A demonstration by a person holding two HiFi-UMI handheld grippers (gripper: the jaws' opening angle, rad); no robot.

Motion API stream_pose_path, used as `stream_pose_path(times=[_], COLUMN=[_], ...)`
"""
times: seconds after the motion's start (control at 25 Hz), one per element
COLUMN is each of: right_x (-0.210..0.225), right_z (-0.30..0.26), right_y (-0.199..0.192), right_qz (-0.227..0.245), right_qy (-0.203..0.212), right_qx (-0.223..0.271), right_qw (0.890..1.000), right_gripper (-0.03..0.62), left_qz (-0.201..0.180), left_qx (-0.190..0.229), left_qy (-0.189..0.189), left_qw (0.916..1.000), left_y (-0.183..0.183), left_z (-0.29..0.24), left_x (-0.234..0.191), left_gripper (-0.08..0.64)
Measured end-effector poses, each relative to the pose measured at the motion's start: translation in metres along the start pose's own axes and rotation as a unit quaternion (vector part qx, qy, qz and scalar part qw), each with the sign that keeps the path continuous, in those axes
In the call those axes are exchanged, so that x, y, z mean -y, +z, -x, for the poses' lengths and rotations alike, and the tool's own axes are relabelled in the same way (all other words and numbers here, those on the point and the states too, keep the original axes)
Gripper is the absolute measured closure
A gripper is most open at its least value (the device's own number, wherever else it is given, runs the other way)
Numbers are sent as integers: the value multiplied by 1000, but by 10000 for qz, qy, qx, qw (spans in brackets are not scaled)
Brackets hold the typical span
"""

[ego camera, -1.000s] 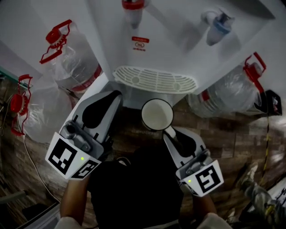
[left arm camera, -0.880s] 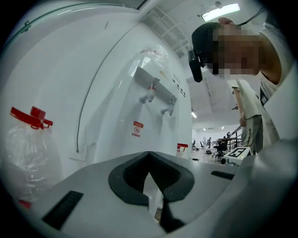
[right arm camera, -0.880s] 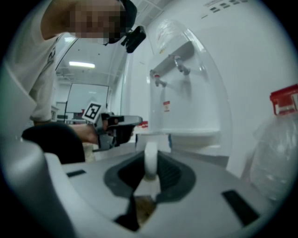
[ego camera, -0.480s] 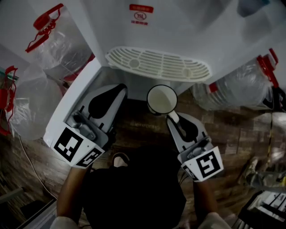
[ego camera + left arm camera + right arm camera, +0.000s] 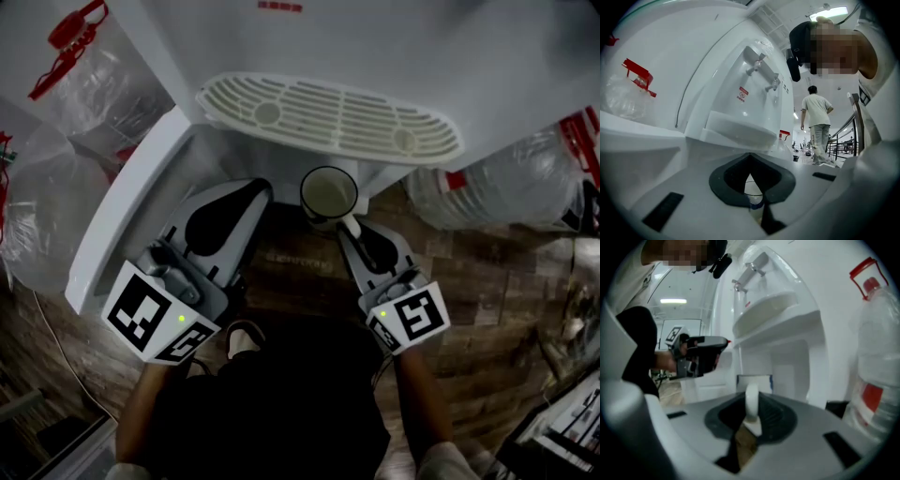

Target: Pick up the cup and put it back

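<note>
Pick-up looks done: the right tongs (image 5: 353,228) pinch the white mug (image 5: 329,195) by its handle, hanging it in the air just in front of the water dispenser's drip tray (image 5: 328,114). The left tongs (image 5: 251,190) sit pressed together, empty. Setting the mug back down is the part I judge not yet done.

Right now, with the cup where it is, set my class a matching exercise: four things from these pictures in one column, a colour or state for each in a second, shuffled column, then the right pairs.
Things:
1. cup
2. left gripper
3. drip tray
4. bottle handle

Descriptions:
A. red
B. jaws together, holding nothing
C. white and slotted
D. gripped by its handle in the right gripper

Pairs: 1-D; 2-B; 3-C; 4-A
</note>
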State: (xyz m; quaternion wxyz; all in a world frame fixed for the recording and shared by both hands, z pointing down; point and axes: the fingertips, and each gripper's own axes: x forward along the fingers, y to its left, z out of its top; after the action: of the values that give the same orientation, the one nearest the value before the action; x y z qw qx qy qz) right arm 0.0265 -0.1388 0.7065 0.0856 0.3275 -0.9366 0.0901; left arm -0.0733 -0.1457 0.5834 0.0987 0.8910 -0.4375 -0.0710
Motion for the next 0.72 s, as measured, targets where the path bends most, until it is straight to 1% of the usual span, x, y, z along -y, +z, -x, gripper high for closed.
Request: stream_pose_path(times=[0.12, 0.2, 0.32, 0.72], right_x=[6, 11, 19, 39], right_z=[-10, -16, -24, -60], right_y=[-12, -20, -30, -58], right_qz=[15, -8, -96, -60], right_qy=[-42, -96, -229, -567], right_qx=[-12, -17, -75, -137], right_qw=[10000, 10000, 9997, 9983], right_gripper=[520, 520, 520, 520], left_qz=[140, 42, -109, 41], left_qx=[11, -76, -179, -284], left_qy=[19, 45, -27, -91], left_qw=[9999, 10000, 9998, 9995], left_y=[-7, -14, -21, -36], left_z=[-2, -3, -7, -10], left_x=[-2, -1, 5, 7], left_gripper=[552, 552, 552, 552])
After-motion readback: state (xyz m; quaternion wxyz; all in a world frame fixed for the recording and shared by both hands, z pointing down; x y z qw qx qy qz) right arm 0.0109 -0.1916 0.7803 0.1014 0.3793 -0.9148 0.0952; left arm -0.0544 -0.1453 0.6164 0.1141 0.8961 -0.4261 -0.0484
